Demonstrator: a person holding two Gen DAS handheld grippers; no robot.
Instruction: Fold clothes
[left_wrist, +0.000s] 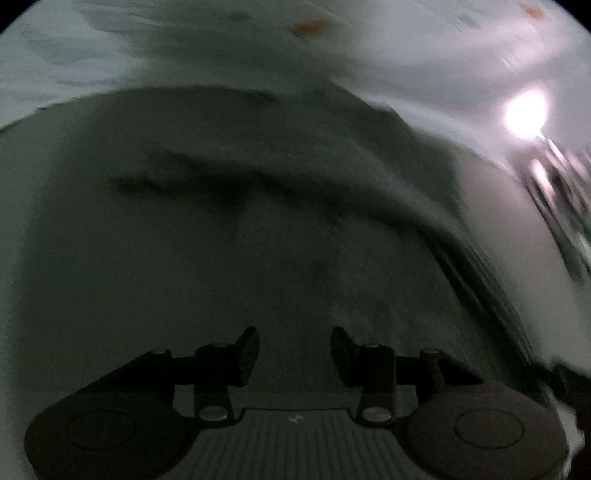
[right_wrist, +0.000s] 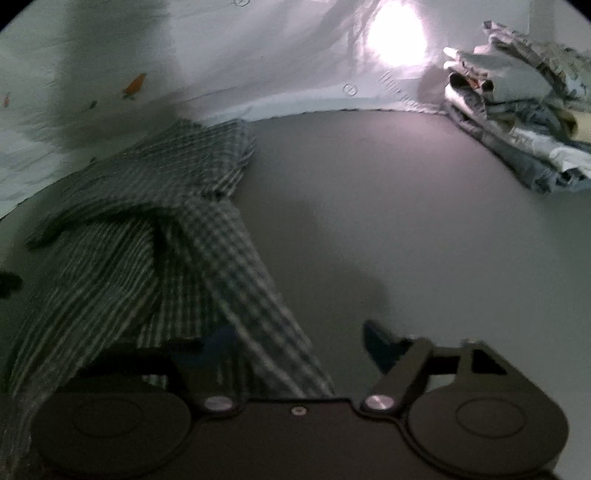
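A checked and striped shirt (right_wrist: 155, 206) lies crumpled on the grey table (right_wrist: 369, 221) at the left of the right wrist view. One strip of it runs down between the fingers of my right gripper (right_wrist: 299, 347) and hides the left finger. The right fingertip (right_wrist: 380, 343) shows bare, and the jaws stand wide apart, so this gripper is open. In the dark, blurred left wrist view my left gripper (left_wrist: 295, 350) is open over the shadowed table (left_wrist: 221, 258) with nothing between its fingers. A dark streaked edge (left_wrist: 480, 280), perhaps the shirt, runs along its right.
A stack of folded clothes (right_wrist: 517, 122) sits at the table's far right. Behind the table hangs a white sheet (right_wrist: 277, 55) with a small orange print (right_wrist: 135, 85) and a bright light glare (right_wrist: 397, 37). Bare grey table lies between the shirt and the stack.
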